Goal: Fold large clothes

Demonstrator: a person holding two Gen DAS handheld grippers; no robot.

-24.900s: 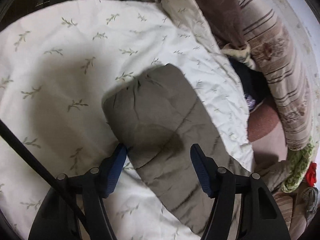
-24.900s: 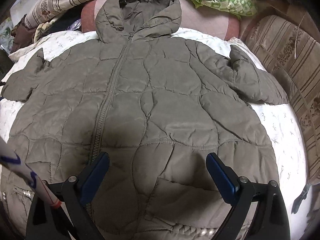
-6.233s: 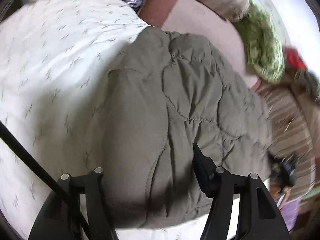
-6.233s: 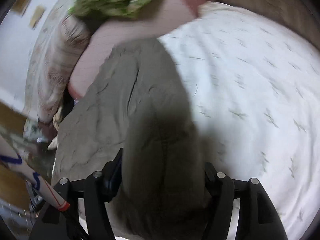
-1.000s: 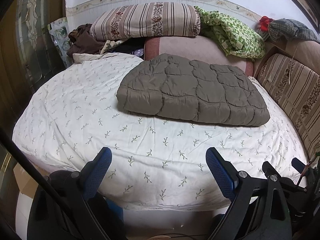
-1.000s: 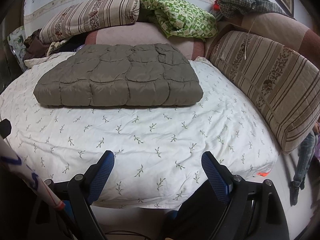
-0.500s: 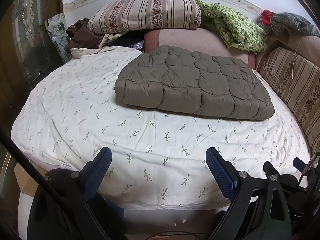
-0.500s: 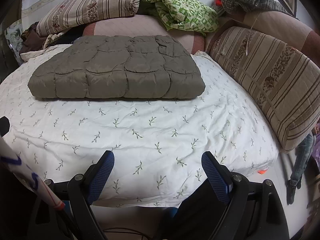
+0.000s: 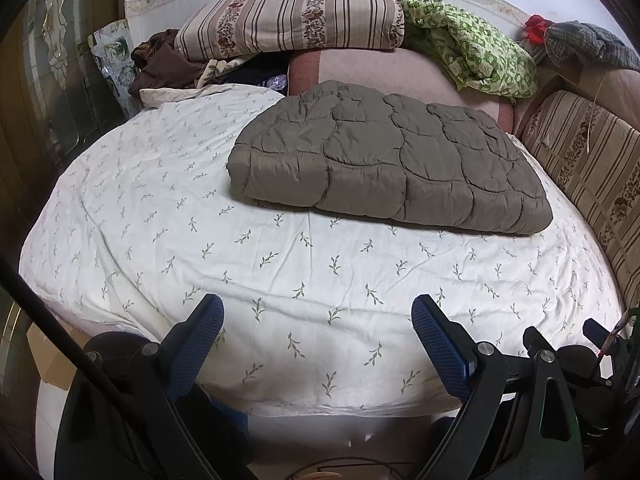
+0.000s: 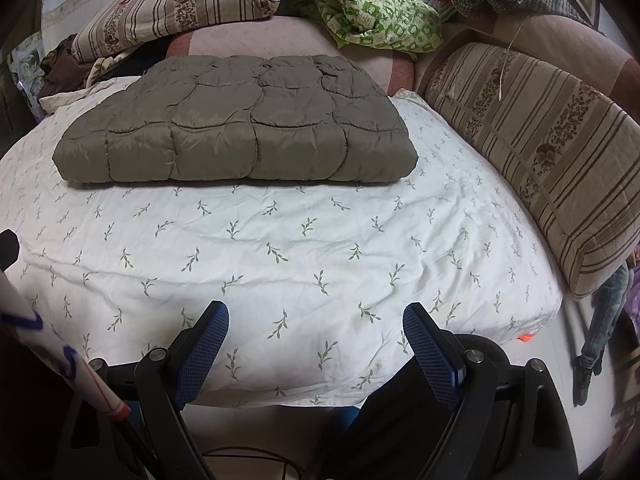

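Observation:
The olive quilted jacket [image 9: 384, 160] lies folded into a thick rectangle on the far half of the bed; it also shows in the right wrist view [image 10: 240, 124]. My left gripper [image 9: 316, 316] is open and empty, held over the bed's near edge, well short of the jacket. My right gripper [image 10: 314, 320] is open and empty too, over the near edge, well away from the jacket.
The bed has a white leaf-print sheet [image 9: 200, 264]. A striped pillow [image 9: 292, 20], a green patterned cloth [image 9: 476, 56] and dark clothes [image 9: 160, 64] are piled at the head. Striped cushions [image 10: 540, 148] line the right side. Floor shows below the bed's edge.
Both grippers have tilted slightly, so the folded jacket and bed sit a little lower and closer in view. The jacket itself has not moved.

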